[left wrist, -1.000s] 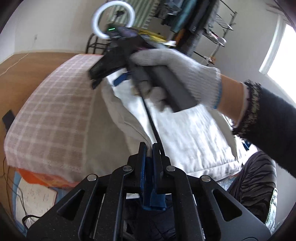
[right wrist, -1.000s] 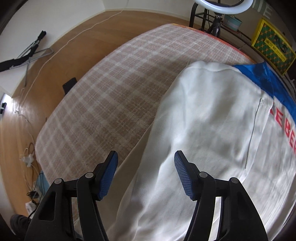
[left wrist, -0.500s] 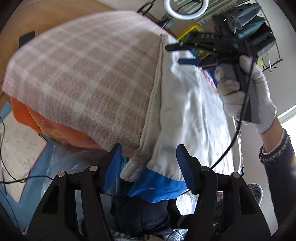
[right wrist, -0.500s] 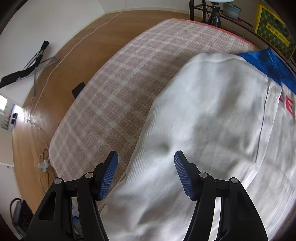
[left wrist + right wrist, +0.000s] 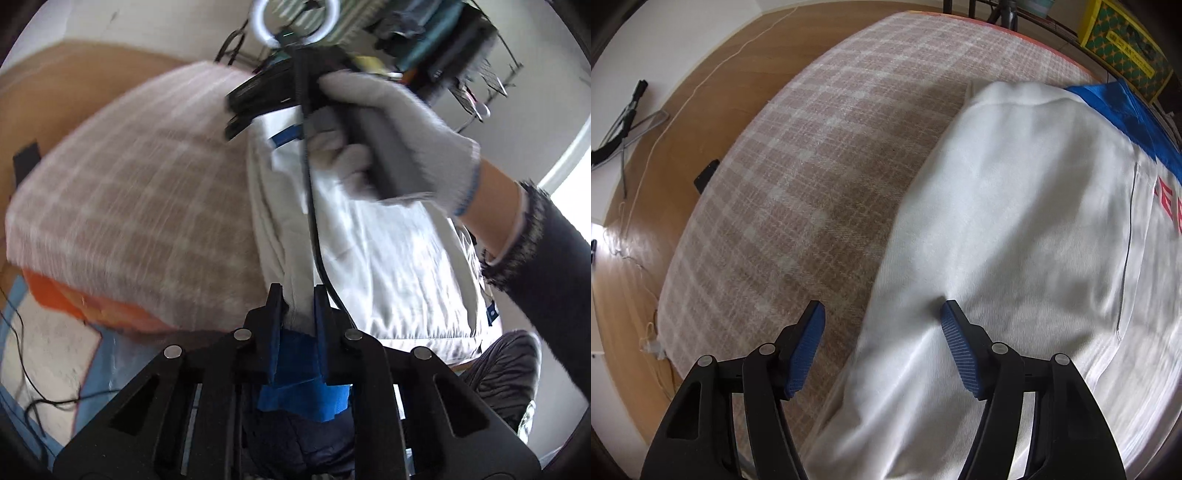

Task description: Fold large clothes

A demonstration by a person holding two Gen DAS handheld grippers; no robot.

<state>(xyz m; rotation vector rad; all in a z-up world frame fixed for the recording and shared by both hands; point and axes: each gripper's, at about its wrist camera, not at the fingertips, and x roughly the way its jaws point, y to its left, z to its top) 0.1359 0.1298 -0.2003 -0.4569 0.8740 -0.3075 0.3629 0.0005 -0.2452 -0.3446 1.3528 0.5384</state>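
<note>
Left gripper (image 5: 297, 295): jaws closing, nearly together, a white-and-blue fold of the garment between the blue pads at lower centre.
Right gripper (image 5: 882, 314): jaws spread wide, nothing pinched; right pad tip touches the cloth, left pad over the blanket.
Garment (image 5: 1015, 221): one white twill jacket, blue trim, red lettering at right edge; lies on right half of the bed.
Blanket (image 5: 812, 166): one, pink-beige plaid, woven, fuzzy.
Gloved hand (image 5: 388, 140): one, grey knit, gripping the right gripper's handle, upper centre.
Ring light (image 5: 295, 18): one, round, top centre.
</note>
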